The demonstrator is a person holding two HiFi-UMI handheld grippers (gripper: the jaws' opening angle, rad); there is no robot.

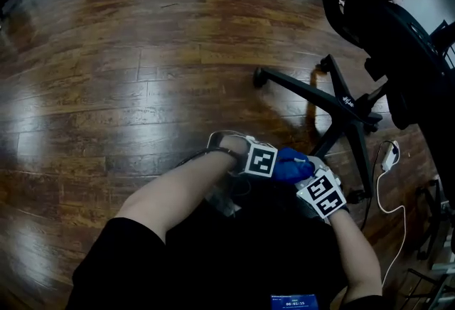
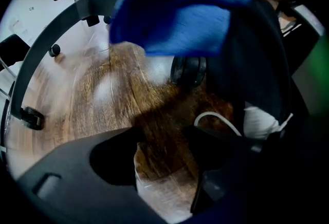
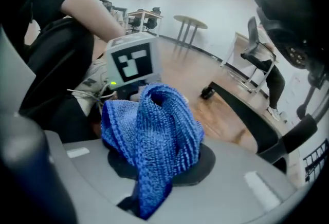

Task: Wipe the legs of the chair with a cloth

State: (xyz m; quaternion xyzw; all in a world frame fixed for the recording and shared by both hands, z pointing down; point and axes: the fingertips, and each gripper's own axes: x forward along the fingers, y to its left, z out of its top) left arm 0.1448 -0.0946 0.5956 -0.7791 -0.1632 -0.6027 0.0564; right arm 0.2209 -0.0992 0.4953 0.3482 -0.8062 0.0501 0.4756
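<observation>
Now we pinch the bunched blue cloth [image 3: 151,135] in our right tool [image 3: 149,194], its jaws pressed onto the fabric. Our left tool [image 2: 164,166] is spread, with only the wooden floor [image 1: 106,74] showing between its jaws, and it sits just beside the cloth. Both hang low, near the closest leg of the black office chair [image 1: 334,99].

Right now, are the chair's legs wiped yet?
Not yet, it seems. Done: the right gripper has the blue cloth clamped in its jaws. In hand: it holds the cloth near the chair legs, with no contact showing; the left gripper is open and empty. Left: wiping every leg.
</observation>
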